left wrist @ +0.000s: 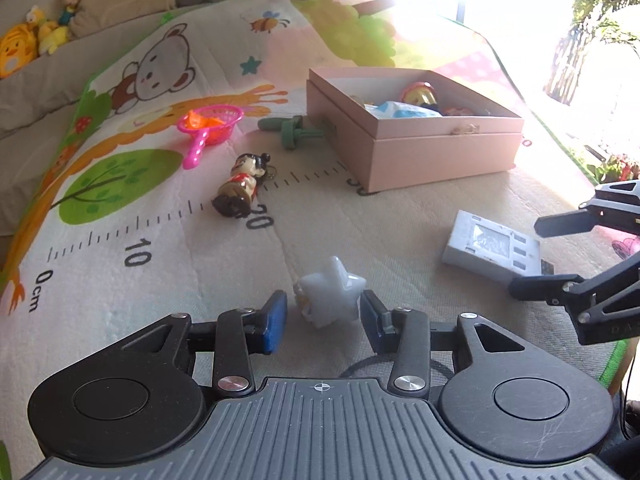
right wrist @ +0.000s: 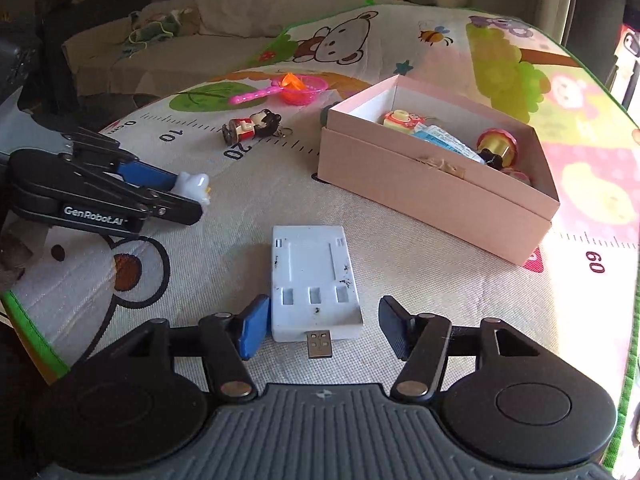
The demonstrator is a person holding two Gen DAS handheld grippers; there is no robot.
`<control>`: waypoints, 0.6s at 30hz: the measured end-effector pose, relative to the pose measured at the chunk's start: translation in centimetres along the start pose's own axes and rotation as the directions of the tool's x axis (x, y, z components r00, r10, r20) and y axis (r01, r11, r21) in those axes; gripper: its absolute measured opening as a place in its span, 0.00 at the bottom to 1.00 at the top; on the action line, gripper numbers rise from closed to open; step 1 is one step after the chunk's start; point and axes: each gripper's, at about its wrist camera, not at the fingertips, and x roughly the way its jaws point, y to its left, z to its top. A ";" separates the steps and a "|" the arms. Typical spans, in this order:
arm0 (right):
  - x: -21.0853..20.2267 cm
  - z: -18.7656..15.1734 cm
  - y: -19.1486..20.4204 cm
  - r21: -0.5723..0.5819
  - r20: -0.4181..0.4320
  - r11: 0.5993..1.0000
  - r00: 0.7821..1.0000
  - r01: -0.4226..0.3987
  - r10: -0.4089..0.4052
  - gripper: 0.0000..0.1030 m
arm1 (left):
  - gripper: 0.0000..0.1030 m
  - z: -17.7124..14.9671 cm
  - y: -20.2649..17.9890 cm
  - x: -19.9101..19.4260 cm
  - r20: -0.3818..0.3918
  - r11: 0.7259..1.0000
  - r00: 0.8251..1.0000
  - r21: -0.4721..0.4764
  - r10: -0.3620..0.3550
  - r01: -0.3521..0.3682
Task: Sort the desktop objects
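The pink box (left wrist: 416,136) sits open on the play mat (left wrist: 120,240), and several small toys and a blue-and-white packet already lie inside it. In front of the box, nearer the cameras, a pale star-shaped toy (left wrist: 332,296) lies on the mat between the blue pads of the left gripper (left wrist: 324,322); the jaws stand partly apart, the right pad touching the star while a slim gap shows at the left pad. To the right of the star, also in front of the box, a white battery charger (right wrist: 312,276) lies flat with its USB plug (right wrist: 320,343) pointing away from the box. The right gripper (right wrist: 324,326) straddles the charger's near end with jaws wide: the left pad rests just beside its edge, and the right pad stands clear. To the left of the box lie a small figurine keychain (left wrist: 242,186), a pink toy strainer (left wrist: 208,128) with something orange in it, and a green object (left wrist: 290,128) just beside the box's wall.
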 end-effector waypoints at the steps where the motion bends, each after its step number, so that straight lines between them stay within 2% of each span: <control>1: -0.1 -0.2 -0.3 -0.011 0.005 0.999 0.999 0.043 -0.043 0.66 | 0.50 -0.1 0.2 -0.1 0.001 1.000 1.000 -0.005 0.012 -0.012; 3: -0.1 -0.4 -1.3 -0.018 0.020 0.980 0.980 0.198 -0.197 0.68 | 0.53 -0.1 0.7 -0.2 0.001 0.999 1.000 -0.015 0.032 -0.031; 4: -0.1 -0.5 -2.1 0.008 0.025 0.967 0.967 0.255 -0.255 0.70 | 0.55 0.0 0.8 -0.1 -0.002 0.999 0.999 -0.020 0.038 -0.038; 5: -0.2 -0.6 -3.1 0.055 0.023 0.959 0.960 0.278 -0.280 0.71 | 0.55 0.1 0.9 0.0 -0.006 0.999 0.999 -0.024 0.043 -0.043; 9: -0.9 -1.1 -5.3 0.227 0.031 0.951 0.975 0.209 -0.221 0.78 | 0.61 0.2 0.7 0.4 -0.017 0.998 0.998 -0.022 0.054 -0.055; 13: -0.9 -1.5 -4.7 0.247 0.056 0.958 0.985 0.145 -0.163 0.85 | 0.67 0.2 0.2 0.6 -0.023 0.998 0.998 -0.011 0.056 -0.056; 15: -0.9 -1.5 -4.3 0.248 0.065 0.960 0.986 0.133 -0.154 0.89 | 0.69 0.2 0.0 0.5 -0.025 0.998 0.998 -0.005 0.060 -0.060; 18: -0.8 -1.4 -3.7 0.254 0.080 0.958 0.984 0.134 -0.159 0.95 | 0.76 0.2 -0.3 0.2 -0.017 0.999 0.999 0.004 0.049 -0.049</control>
